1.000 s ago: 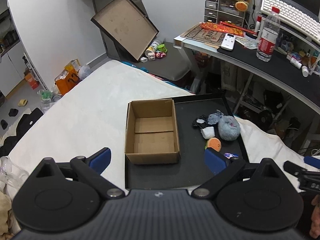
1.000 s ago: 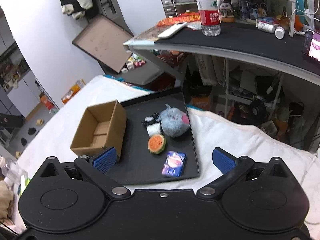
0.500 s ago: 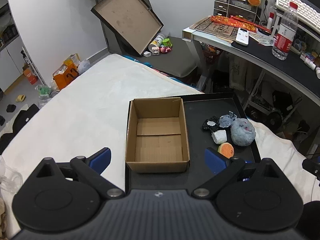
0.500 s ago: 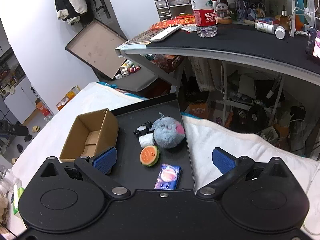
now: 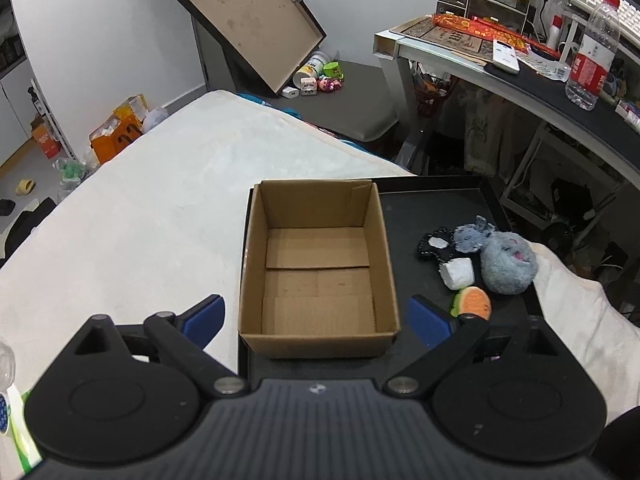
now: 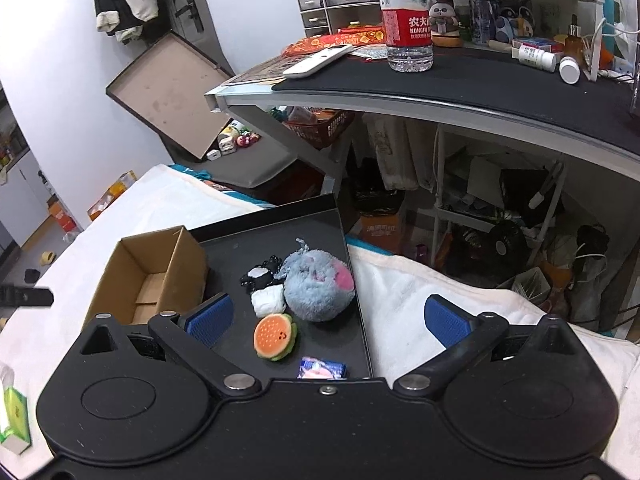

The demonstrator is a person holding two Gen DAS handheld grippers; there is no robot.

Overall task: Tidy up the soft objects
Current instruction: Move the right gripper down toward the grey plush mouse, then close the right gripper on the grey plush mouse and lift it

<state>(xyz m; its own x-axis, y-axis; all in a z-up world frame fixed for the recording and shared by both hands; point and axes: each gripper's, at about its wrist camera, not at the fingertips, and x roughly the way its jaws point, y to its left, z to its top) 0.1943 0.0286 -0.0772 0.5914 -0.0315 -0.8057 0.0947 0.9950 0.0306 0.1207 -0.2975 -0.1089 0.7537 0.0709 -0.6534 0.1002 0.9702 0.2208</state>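
Observation:
An empty cardboard box (image 5: 318, 268) (image 6: 146, 276) stands on the left of a black tray (image 5: 436, 204) (image 6: 316, 344) on a white bed. To its right lie a grey round plush (image 5: 507, 262) (image 6: 318, 286), a white soft cube (image 5: 457, 274) (image 6: 268, 300), a black-and-white soft toy (image 5: 432, 246) (image 6: 260, 274), an orange burger plush (image 5: 472, 303) (image 6: 276, 336) and a small printed pack (image 6: 322, 368). My left gripper (image 5: 316, 318) hovers open above the box's near edge. My right gripper (image 6: 326, 318) hovers open just short of the burger and grey plush. Both hold nothing.
The white bed (image 5: 140, 220) spreads left of the tray. A curved desk (image 6: 460, 88) with a water bottle (image 6: 406, 16) and clutter stands behind. A flat brown lid (image 5: 250, 20) leans on the wall. A green carton (image 6: 14, 420) lies at the near left.
Both grippers have moved forward and lower toward the tray, so the box and soft toys look bigger and nearer. Their fingers stayed open; nothing on the tray moved.

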